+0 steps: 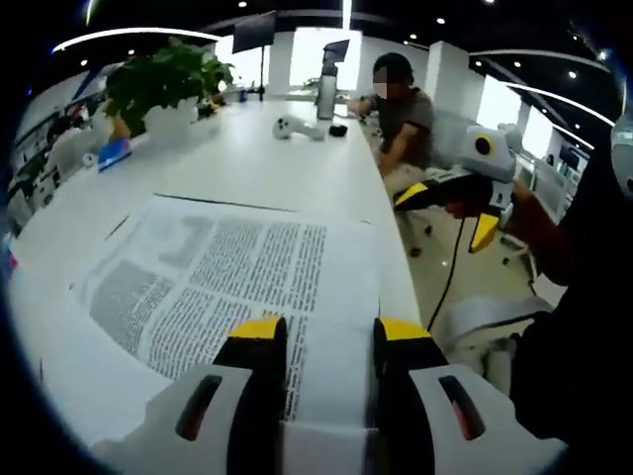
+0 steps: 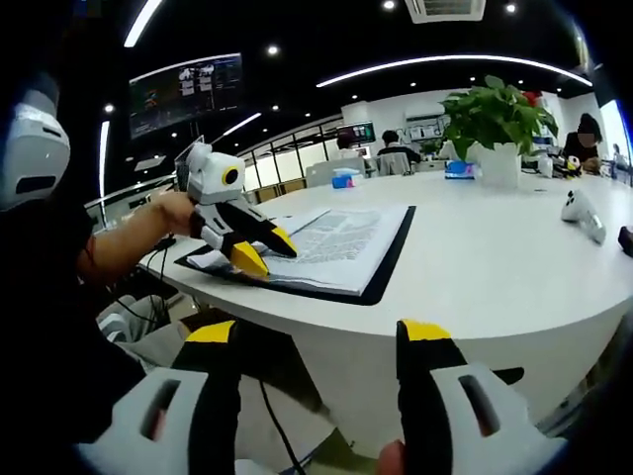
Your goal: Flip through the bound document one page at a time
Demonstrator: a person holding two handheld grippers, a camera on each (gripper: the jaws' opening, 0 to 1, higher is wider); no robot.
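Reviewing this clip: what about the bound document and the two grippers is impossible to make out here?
- Printed text on the bound document: too small and blurred to read in the left gripper view.
- Its near edge: hidden behind the left gripper there.
- Whether the left gripper pinches a page or only rests on it: unclear in the right gripper view.
- The page count: cannot tell in both views.
- The right gripper: open, off the table.

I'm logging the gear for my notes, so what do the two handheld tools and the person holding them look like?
Both tools match: the left tool and the right tool have light grey bodies, black jaws tipped in yellow, and a yellow-ringed round marking on the housing. Dark slots mark the grey jaw shoulders. A black cable hangs from the right tool. The person's dark sleeve is short.
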